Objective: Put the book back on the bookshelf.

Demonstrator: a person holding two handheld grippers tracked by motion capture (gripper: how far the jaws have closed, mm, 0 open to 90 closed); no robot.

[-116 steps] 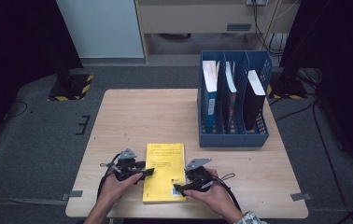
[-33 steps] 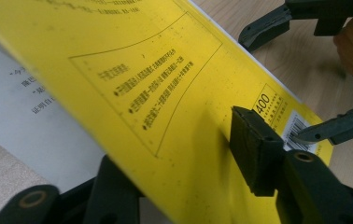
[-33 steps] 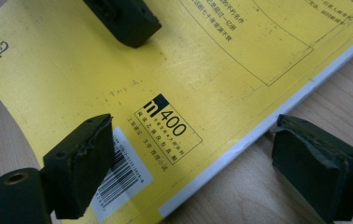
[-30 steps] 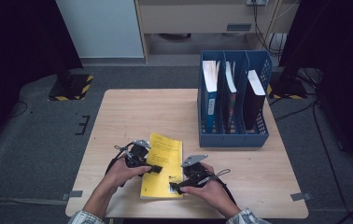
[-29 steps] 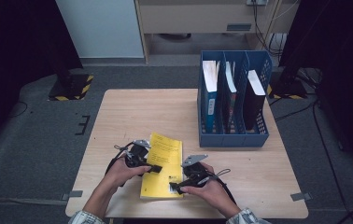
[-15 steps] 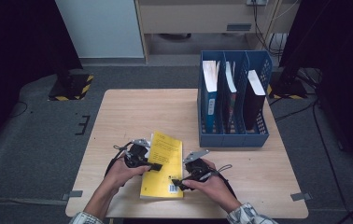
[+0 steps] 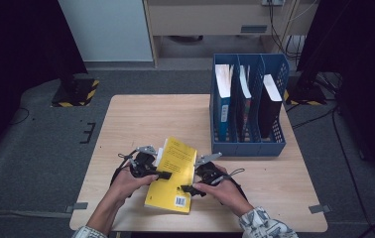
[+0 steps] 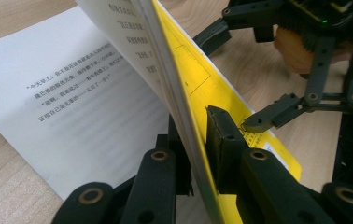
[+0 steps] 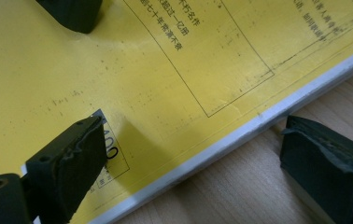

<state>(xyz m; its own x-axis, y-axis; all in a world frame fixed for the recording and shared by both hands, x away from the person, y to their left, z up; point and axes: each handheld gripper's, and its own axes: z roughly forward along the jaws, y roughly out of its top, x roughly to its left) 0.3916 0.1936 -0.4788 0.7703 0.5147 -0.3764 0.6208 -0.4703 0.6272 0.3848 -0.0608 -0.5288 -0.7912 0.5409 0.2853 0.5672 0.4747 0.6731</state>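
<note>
— Where do things stand with the yellow book (image 7: 171,173)?

— It lies on the near part of the table (image 7: 141,114), just in front of me, slightly turned, with the blue file rack (image 7: 247,141) well apart toward the far right. My left gripper (image 7: 161,175) is clamped on the cover and a thin sheaf of pages at the left edge; in the left gripper view the yellow cover (image 8: 202,88) stands up steeply between my jaws, which have just been closing onto it, and a printed white page (image 8: 67,107) lies flat below.

— And your other tool?

— My right gripper (image 7: 185,189) sits at the book's right edge near the barcode. Its jaws stand wide and have just been opening further: in the right gripper view one pad (image 9: 72,154) rests over the cover by the barcode, the other (image 9: 328,158) hangs off the table side of the edge. It holds nothing.

— So how do you do this well?

— I judge the step is opening the book. I'd keep the left pinch firm but swing it in an arc around the spine, not straight up, so the pages don't tear or slip. The right pad should press the closed part down lightly to stop the whole book from sliding or lifting with the cover.
</note>
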